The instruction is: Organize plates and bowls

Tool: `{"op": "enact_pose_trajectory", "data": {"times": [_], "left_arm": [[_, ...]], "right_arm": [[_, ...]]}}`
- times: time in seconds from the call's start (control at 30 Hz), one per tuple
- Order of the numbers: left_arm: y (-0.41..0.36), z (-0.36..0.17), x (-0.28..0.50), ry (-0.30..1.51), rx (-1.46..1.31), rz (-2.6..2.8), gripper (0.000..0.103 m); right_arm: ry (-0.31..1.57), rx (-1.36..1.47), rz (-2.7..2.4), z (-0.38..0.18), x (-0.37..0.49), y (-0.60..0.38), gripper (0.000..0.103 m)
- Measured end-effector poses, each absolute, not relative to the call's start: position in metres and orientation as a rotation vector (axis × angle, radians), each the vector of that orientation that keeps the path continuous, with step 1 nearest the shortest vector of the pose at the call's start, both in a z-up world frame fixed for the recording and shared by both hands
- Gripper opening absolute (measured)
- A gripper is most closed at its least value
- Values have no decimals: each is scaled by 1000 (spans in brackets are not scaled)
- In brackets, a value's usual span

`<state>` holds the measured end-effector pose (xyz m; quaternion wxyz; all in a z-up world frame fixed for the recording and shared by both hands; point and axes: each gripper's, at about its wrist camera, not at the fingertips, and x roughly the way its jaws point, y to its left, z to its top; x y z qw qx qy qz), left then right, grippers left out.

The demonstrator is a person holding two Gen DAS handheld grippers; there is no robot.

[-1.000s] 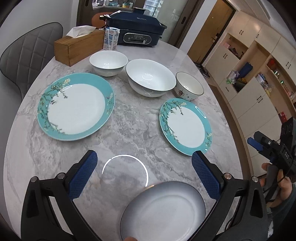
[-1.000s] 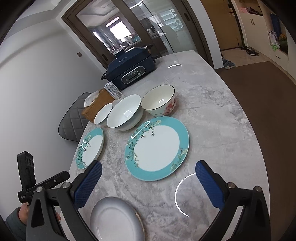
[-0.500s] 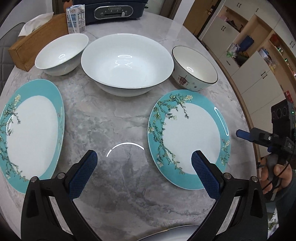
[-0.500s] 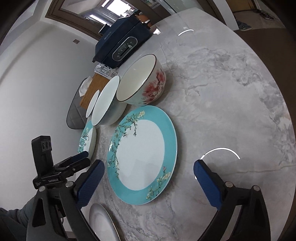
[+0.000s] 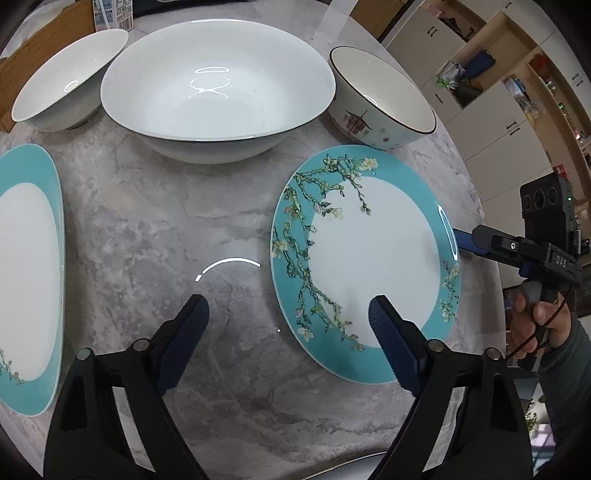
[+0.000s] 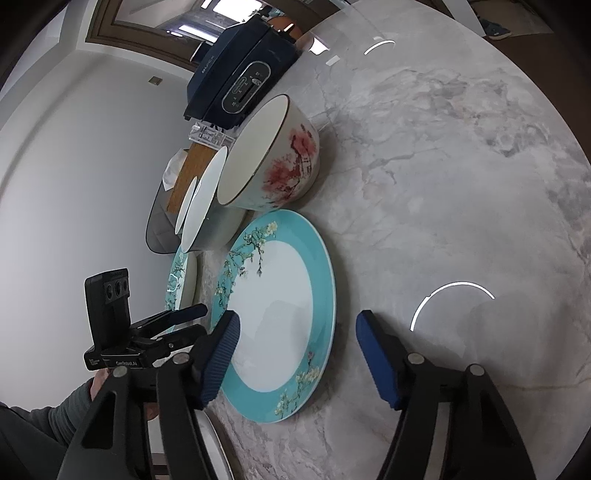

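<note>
A teal-rimmed blossom plate (image 5: 373, 258) lies on the marble table; it also shows in the right wrist view (image 6: 275, 314). My right gripper (image 6: 297, 354) is open, low at this plate's near edge, its fingers astride the rim; it shows at the plate's right edge in the left wrist view (image 5: 480, 245). My left gripper (image 5: 288, 325) is open and empty above the plate's left rim. A second teal plate (image 5: 26, 280) lies left. Behind stand a small white bowl (image 5: 62, 81), a large white bowl (image 5: 214, 88) and a painted bowl (image 5: 384, 99). A grey plate's rim (image 5: 351, 467) shows at the bottom.
A wooden tissue box (image 5: 40, 48) and a milk carton (image 5: 112, 14) stand behind the bowls. A dark blue cooker (image 6: 240, 77) sits at the table's far end. A grey chair (image 6: 159, 225) is at the far side. Cabinets (image 5: 491, 110) line the right.
Both grippers have moved forward and lower toward the right teal plate. The right gripper now straddles the plate's rim. The grey plate has almost slipped out of the left view.
</note>
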<state>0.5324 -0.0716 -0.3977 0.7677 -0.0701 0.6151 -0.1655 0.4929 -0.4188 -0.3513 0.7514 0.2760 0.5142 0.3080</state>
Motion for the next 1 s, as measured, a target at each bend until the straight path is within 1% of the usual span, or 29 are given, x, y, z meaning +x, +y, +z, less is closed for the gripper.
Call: {"op": "enact_pose_trajectory", "data": {"times": [0.03,0.07,0.1,0.2,0.23,0.3,0.47,0.5,0.53,0.6,0.63,0.67,0.7,0.73,0.8,0.9,1.0], "left_arm": [[-72,-401,535,1346,-163,-366,70],[-72,-401,535,1342,-165,-368,69],[-74,-402,537,1342,-167,-367,65],[-75,-403,541,1353,-179,-363,45],[-76,-403,542,1360,-185,-368,41],[-78,-403,545,1373,-183,-362,38],[-89,-406,551,1392,-197,-357,38],[-92,-407,551,1393,-197,-352,33],[-93,-407,552,1394,-198,-345,31],[-91,-406,552,1394,-199,-336,30],[-89,-405,551,1394,-188,-329,26],[-87,-404,550,1394,-185,-321,23],[-84,-404,551,1395,-183,-309,18],[-80,-403,551,1392,-184,-304,17],[-79,-403,552,1393,-197,-301,17],[-80,-402,554,1395,-198,-283,17],[-78,-402,556,1401,-206,-282,16]], "right_arm": [[1127,593,674,-351,494,-417,69],[1135,581,677,-350,495,-415,69],[1145,565,680,-350,495,-413,68],[1172,500,679,-346,496,-402,66],[1177,475,675,-345,497,-400,66],[1195,444,675,-344,498,-395,66],[1227,412,671,-344,500,-386,65],[1234,408,664,-344,502,-384,64],[1242,405,658,-344,501,-384,63],[1257,394,641,-344,502,-383,56],[1264,387,629,-344,502,-385,52],[1276,377,607,-345,503,-386,40],[1289,361,577,-346,504,-388,23],[1302,342,542,-347,505,-390,13],[1319,333,522,-347,506,-392,14],[1320,246,487,-342,504,-381,15],[1322,236,471,-342,505,-379,15]]}}
